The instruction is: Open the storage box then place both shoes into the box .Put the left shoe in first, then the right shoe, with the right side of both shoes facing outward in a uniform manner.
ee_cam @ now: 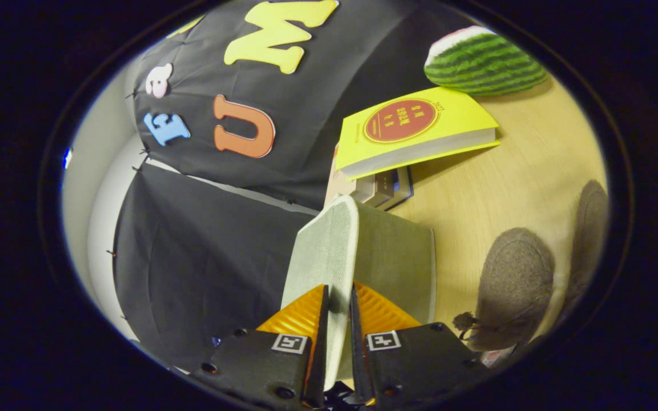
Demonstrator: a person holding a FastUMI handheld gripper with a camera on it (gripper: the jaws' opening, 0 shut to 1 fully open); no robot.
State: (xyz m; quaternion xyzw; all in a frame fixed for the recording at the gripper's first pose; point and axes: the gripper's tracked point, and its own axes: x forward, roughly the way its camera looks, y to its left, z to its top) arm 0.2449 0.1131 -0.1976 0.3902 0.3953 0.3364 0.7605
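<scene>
My gripper (339,291) is shut on the thin edge of a pale grey-green fabric lid (320,251), the storage box's flap, which stands on edge between the fingers. Its darker fabric face (397,257) runs off to the right of the fingers. Two grey felt shoes lie on the wooden table (506,182) to the right of the lid: the nearer shoe (514,285) with a small tassel at its lower end, and the second shoe (589,240) just beyond it. The inside of the box is hidden.
A yellow book (414,128) rests on a small stack of books (386,188) beyond the lid. Farther back lies a toy watermelon slice (483,60). The booth's black cloth wall (203,257) stands left of the lid.
</scene>
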